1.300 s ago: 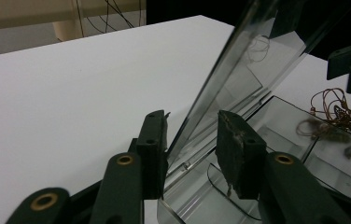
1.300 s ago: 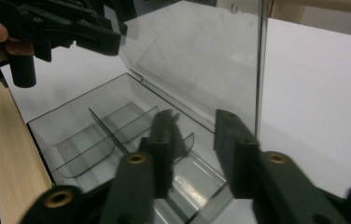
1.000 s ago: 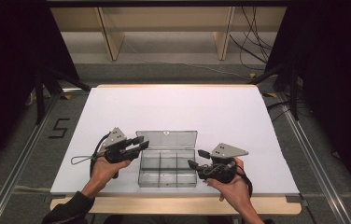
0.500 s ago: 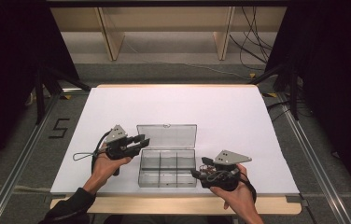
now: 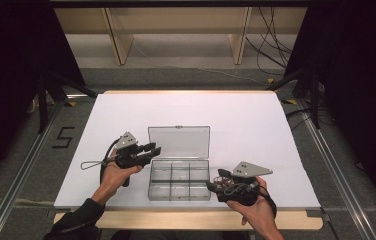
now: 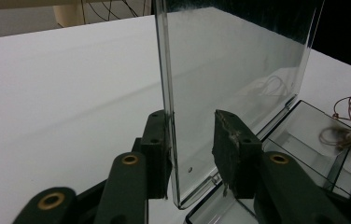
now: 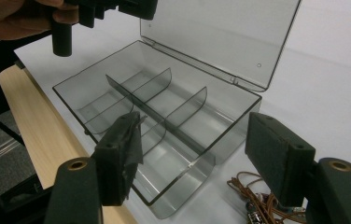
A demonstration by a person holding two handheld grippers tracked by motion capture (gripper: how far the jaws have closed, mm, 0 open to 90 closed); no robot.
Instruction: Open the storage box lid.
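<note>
The left tool [image 6: 192, 154] straddles the upright lid [image 6: 234, 70], one pad touching. The right tool [image 7: 201, 154] stands open at 5 o'clock of the box [image 5: 179, 181]; lift the wire bundle [image 7: 253, 205] gently into a compartment.

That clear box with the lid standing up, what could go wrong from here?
The lid stands between the left tongs, with one pad touching it and the other apart, so it might fall shut on a nudge. The box sits near the table's front edge and could be pushed toward it. The open right tongs hover above a bundle of thin wire, whose loops might snag on a divider.
</note>
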